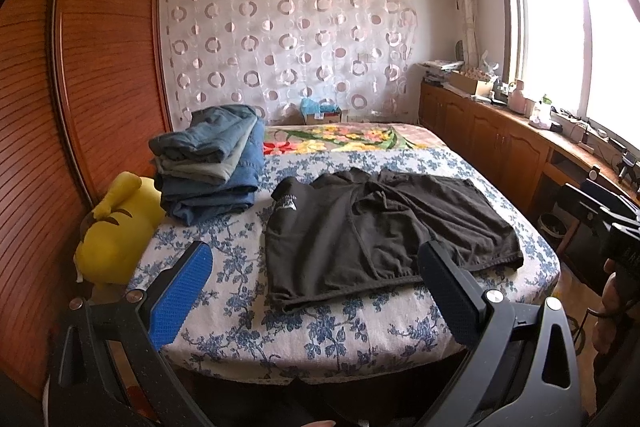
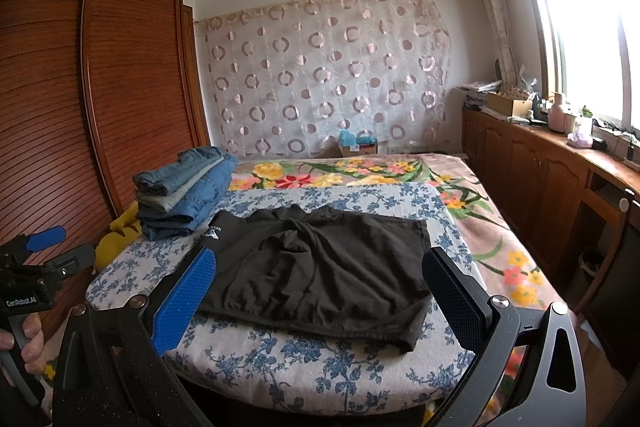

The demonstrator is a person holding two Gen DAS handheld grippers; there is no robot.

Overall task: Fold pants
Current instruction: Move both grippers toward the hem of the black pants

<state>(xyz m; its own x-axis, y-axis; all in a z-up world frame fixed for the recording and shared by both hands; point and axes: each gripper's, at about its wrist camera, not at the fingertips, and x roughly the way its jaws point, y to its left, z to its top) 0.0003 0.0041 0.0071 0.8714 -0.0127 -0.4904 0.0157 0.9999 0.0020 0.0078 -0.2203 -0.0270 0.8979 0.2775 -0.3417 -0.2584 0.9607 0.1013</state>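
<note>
Black pants (image 1: 376, 231) lie folded and a little rumpled on the blue-flowered bed cover (image 1: 248, 311), a white logo patch near their far left corner. They also show in the right wrist view (image 2: 320, 267). My left gripper (image 1: 316, 263) is open and empty, held above the bed's near edge in front of the pants. My right gripper (image 2: 320, 277) is open and empty too, hovering over the near part of the pants without touching them. The left gripper shows at the left edge of the right wrist view (image 2: 44, 247).
A stack of folded jeans (image 1: 212, 163) sits on the bed's far left, with a yellow plush toy (image 1: 116, 227) beside it. A wooden wardrobe (image 1: 80, 87) stands left. Wooden cabinets (image 1: 492, 135) with clutter run under the window on the right.
</note>
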